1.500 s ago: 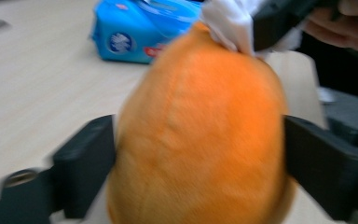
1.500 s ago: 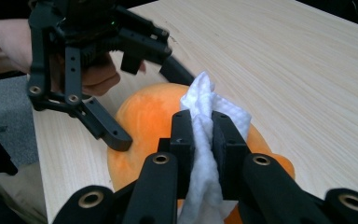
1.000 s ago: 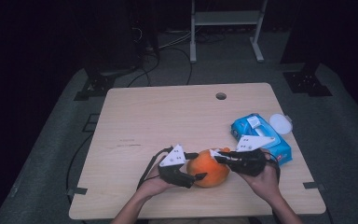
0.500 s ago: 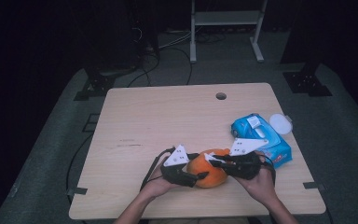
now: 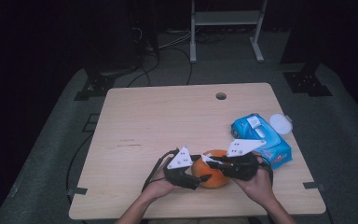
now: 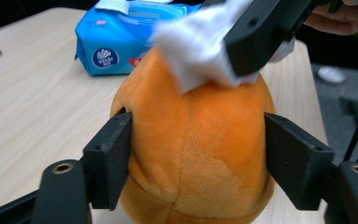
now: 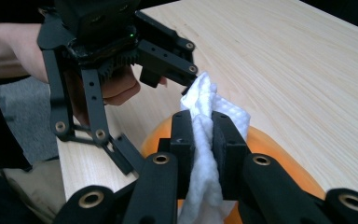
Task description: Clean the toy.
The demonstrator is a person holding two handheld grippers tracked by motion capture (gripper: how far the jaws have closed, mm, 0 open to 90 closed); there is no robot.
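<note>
One plush toy, one wipe.

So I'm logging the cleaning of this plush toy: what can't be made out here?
- Underside of the orange plush toy: cut off by the bottom edge in the left gripper view, hidden by both hand-held grippers in the high view.
- Wipe contact patch: blurred in the left gripper view.
- Print on the blue wipes pack: too small.

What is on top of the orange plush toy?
A white wipe, pinched in the right gripper, presses on the top of the orange plush toy. The plush surface beneath the wipe is covered. The left gripper clamps its sides.
</note>
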